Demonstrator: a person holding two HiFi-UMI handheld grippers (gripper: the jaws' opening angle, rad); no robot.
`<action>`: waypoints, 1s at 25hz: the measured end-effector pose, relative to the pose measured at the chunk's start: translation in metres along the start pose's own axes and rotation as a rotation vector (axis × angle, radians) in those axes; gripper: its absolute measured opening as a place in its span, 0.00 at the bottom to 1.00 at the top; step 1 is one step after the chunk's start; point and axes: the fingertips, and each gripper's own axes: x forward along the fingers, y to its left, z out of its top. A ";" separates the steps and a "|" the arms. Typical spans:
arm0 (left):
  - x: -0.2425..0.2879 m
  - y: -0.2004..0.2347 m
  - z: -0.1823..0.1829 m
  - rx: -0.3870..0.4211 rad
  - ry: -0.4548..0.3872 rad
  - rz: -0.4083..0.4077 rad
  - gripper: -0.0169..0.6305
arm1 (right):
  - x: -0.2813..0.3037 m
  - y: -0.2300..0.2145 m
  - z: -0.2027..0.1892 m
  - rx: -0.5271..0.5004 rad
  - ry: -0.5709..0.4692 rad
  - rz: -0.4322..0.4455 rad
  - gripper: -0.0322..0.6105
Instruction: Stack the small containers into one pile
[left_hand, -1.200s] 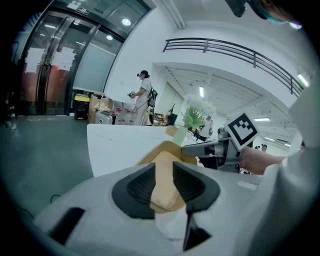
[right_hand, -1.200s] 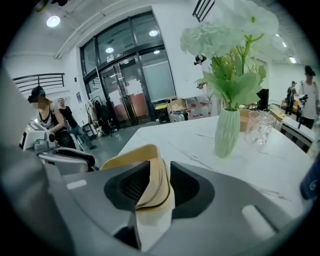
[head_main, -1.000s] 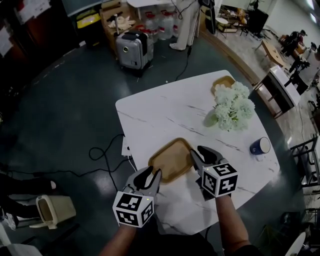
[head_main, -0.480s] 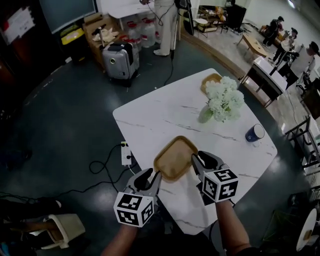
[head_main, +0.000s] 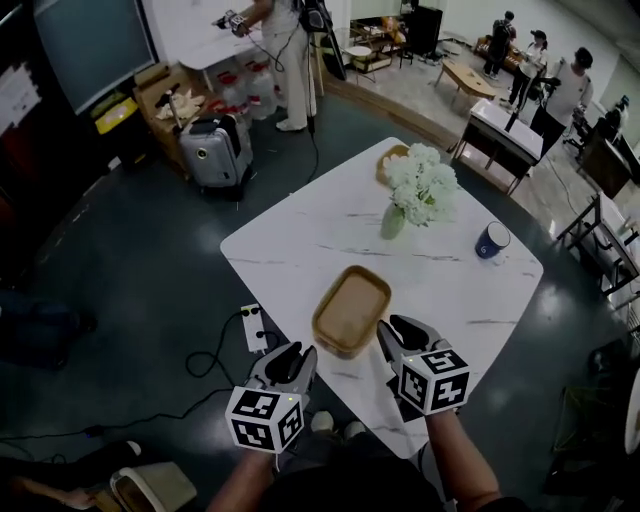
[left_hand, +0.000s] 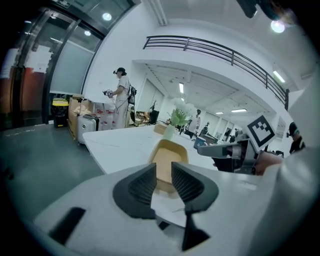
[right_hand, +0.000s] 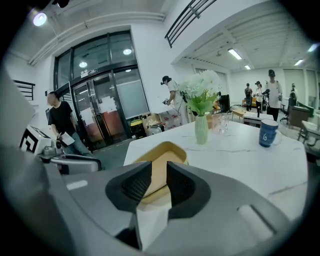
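Jaws, left: our left gripper (left_hand: 163, 175) has them apart, been closing a bit, nothing between
Jaws, right: our right gripper (right_hand: 159, 174) too, apart, closing, empty
Where: tan container (head_main: 352, 310) flat on the table (head_main: 300, 240), just ahead of both

A white marble surface (head_main: 300, 240) stands on a dark floor (head_main: 130, 260). Toward its far right, a green vase of white flowers (head_main: 420, 185) sits left of a blue mug (head_main: 491, 240). A white power strip (head_main: 252, 328) lies on the floor by the surface's near left edge. Farther left stands a silver suitcase (head_main: 215, 152), with cardboard boxes (head_main: 165, 95) beyond it.
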 end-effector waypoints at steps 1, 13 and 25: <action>-0.002 -0.002 -0.001 0.000 -0.001 0.002 0.16 | -0.005 0.003 -0.001 0.004 -0.003 0.004 0.19; -0.008 -0.019 -0.023 0.019 0.026 0.022 0.15 | -0.029 0.015 -0.037 0.062 0.010 0.032 0.19; 0.019 0.008 0.000 0.097 0.055 -0.100 0.16 | -0.008 0.015 -0.030 0.128 -0.016 -0.102 0.19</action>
